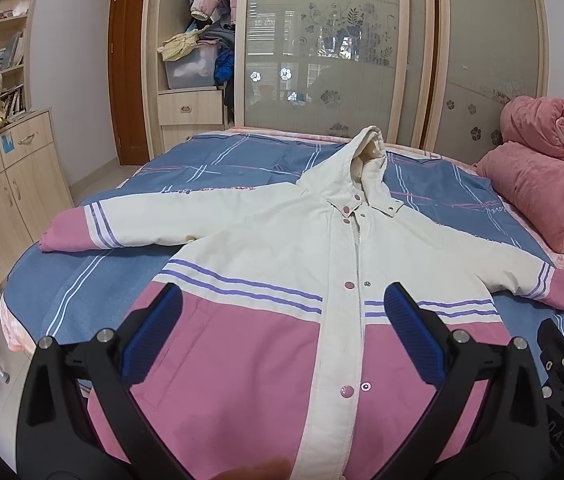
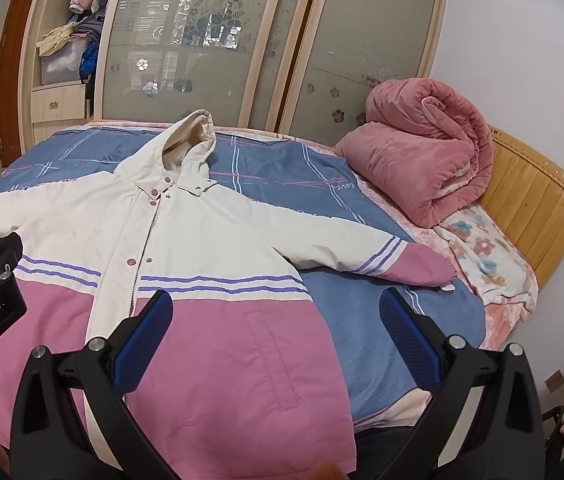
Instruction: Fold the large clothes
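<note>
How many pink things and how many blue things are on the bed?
Pink: 1, the rolled pink fleece blanket
Blue: 1, the blue striped bedcover
Pink and cream: 1, the hooded padded jacket
Total: 3

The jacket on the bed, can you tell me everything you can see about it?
The hooded jacket is cream on top and pink below, with thin purple stripes across the chest and near its pink cuffs. It looks puffy and padded. It lies flat, front up, on the blue plaid bedspread, both sleeves spread out and the hood pointing to the wardrobe. Pink snaps run down the front beside a zipper, and a pocket seam shows in the pink part. The left gripper and right gripper hover open above its hem; neither grips it.
</note>
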`<state>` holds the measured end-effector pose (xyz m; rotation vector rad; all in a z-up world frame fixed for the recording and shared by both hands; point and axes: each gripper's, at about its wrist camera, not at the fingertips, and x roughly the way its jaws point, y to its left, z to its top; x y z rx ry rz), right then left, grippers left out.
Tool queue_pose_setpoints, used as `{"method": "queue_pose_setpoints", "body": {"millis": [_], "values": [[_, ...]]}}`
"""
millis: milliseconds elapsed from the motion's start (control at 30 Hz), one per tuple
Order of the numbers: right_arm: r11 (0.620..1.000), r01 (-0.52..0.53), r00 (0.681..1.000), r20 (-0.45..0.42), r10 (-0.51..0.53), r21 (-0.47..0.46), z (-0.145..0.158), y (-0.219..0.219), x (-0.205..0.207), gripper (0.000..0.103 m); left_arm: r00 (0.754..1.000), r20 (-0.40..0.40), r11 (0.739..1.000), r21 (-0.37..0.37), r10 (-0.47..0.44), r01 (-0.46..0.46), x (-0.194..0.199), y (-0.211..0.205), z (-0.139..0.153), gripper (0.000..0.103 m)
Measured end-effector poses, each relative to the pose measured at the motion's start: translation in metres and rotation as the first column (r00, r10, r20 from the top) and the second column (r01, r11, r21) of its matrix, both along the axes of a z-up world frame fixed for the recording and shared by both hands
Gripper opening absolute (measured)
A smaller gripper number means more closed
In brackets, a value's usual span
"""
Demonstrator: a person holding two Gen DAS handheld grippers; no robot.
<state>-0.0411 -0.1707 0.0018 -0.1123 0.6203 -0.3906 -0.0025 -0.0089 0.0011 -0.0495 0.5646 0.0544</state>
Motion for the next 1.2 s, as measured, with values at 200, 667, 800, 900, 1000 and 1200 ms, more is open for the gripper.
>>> {"method": "queue_pose_setpoints", "body": {"millis": [200, 667, 800, 900, 1000, 1200], "values": [[1.000, -0.005, 1.000, -0.004, 0.005, 0.000, -0.0018, 0.0003, 0.0004, 0.102, 1.000, -0.007, 1.000, -0.001, -0.007, 0.007, 0.0007, -0.0016, -0.0026, 0.101], [1.000, -0.007, 1.000, -0.004, 0.007, 0.001, -0.0018, 0.0006, 0.0003, 0.102, 1.000, -0.012, 1.000, -0.002, -0.014, 0.014, -0.0012, -0.0045, -0.0040, 0.101], [1.000, -0.007, 1.000, -0.004, 0.007, 0.002, -0.0021, 0.0007, 0.0002, 0.102, 1.000, -0.015, 1.000, -0.001, -0.016, 0.016, -0.0014, -0.0050, -0.0051, 0.101], [1.000, -0.006, 1.000, -0.004, 0.006, 0.000, -0.0022, 0.0009, 0.0002, 0.102, 1.000, -0.019, 1.000, -0.003, -0.018, 0.018, -0.0002, -0.0048, -0.0059, 0.101], [1.000, -0.008, 1.000, -0.005, 0.008, 0.000, -0.0022, 0.0013, 0.0002, 0.102, 1.000, -0.019, 1.000, -0.003, -0.018, 0.018, 0.0000, -0.0048, -0.0060, 0.101], [1.000, -0.008, 1.000, -0.004, 0.008, 0.000, -0.0021, 0.0016, 0.0003, 0.102, 1.000, -0.021, 1.000, -0.004, -0.015, 0.015, 0.0004, -0.0046, -0.0066, 0.101]]}}
